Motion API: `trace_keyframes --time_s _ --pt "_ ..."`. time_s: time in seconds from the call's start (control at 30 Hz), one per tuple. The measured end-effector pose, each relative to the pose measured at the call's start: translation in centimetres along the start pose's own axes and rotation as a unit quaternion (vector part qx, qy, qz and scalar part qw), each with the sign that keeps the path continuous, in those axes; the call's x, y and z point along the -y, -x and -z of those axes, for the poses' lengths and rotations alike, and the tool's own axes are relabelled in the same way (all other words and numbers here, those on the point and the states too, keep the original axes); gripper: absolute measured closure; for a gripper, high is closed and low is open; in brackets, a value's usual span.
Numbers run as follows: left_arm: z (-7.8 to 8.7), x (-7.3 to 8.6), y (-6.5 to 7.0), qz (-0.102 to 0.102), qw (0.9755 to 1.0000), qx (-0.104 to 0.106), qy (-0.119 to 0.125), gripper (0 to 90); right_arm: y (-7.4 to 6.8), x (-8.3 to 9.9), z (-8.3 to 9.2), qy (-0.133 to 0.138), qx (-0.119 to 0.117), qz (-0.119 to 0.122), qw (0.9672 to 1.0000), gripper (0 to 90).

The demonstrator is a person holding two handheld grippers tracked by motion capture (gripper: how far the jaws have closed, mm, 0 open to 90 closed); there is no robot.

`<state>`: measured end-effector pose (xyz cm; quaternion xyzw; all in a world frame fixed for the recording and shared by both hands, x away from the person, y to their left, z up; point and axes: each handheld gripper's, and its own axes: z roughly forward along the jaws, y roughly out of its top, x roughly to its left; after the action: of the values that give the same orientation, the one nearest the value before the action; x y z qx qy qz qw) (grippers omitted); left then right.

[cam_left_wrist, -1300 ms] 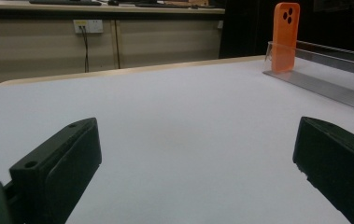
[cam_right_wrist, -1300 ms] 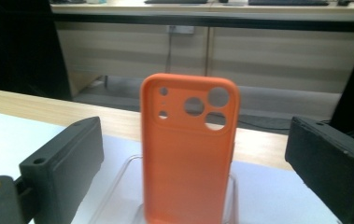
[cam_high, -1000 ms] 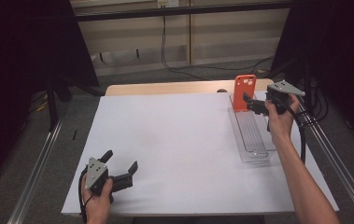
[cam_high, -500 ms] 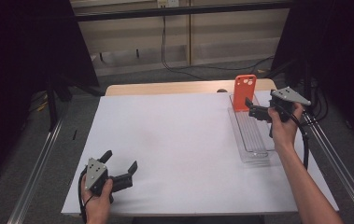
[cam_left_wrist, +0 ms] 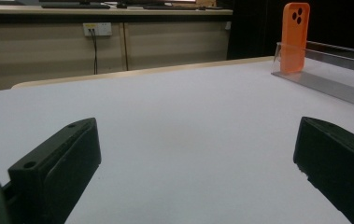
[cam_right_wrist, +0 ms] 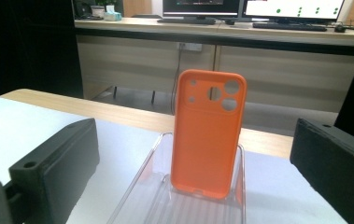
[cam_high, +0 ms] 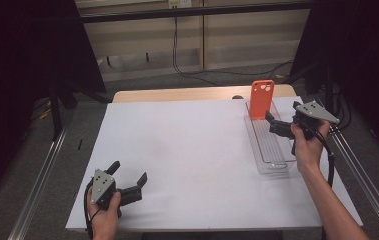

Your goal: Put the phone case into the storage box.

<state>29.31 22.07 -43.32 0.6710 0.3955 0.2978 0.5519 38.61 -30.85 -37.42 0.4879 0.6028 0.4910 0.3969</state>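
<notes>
An orange phone case [cam_high: 262, 99] stands upright at the far end of a clear plastic rack [cam_high: 272, 146] on the table's right side. It faces the right gripper view as the orange case [cam_right_wrist: 208, 133], with the clear rack [cam_right_wrist: 137, 186] under it. My right gripper [cam_high: 273, 123] hovers over the rack just short of the case, open, nothing between its jaws. Near the front left edge my left gripper [cam_high: 128, 172] rests open and empty. The left gripper view has the case [cam_left_wrist: 295, 35] and rack [cam_left_wrist: 333, 84] far off to the right.
A white sheet [cam_high: 192, 150] covers the table, with a strip of bare wood [cam_high: 177, 94] at the far edge. Metal rails [cam_high: 362, 175] run along both sides. Cables lie on the floor beyond. A desk with monitors [cam_right_wrist: 240, 7] stands in the background.
My right gripper has drawn back from the orange case, toward the near side and slightly right. The case stays upright in the rack. The left gripper has not moved.
</notes>
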Motion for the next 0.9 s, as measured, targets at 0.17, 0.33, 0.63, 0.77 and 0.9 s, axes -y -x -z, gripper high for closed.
trace_keyframes --time_s 0.17,0.33,0.63,0.77,0.9 --pt "0.1 -0.1 0.0 -0.001 1.0 0.0 0.003 0.8 -0.2 0.4 0.9 0.003 0.001 0.003 1.0 0.7" --pt "0.2 -0.1 -0.1 0.001 1.0 -0.001 0.006 0.8 -0.6 0.7 2.0 0.009 0.009 0.009 0.9999 0.0" --pt "0.2 -0.1 0.0 -0.004 1.0 -0.002 0.002 0.8 -1.7 1.5 3.9 0.018 0.01 0.013 0.9997 0.4" --pt "0.2 -0.1 0.0 -0.004 1.0 -0.002 0.001 0.8 -2.3 1.9 4.6 0.016 0.009 0.015 0.9997 0.5" --pt "0.3 -0.1 0.1 -0.002 1.0 -0.002 0.002 0.8 -2.7 2.4 5.4 0.014 0.006 0.018 0.9997 0.5"
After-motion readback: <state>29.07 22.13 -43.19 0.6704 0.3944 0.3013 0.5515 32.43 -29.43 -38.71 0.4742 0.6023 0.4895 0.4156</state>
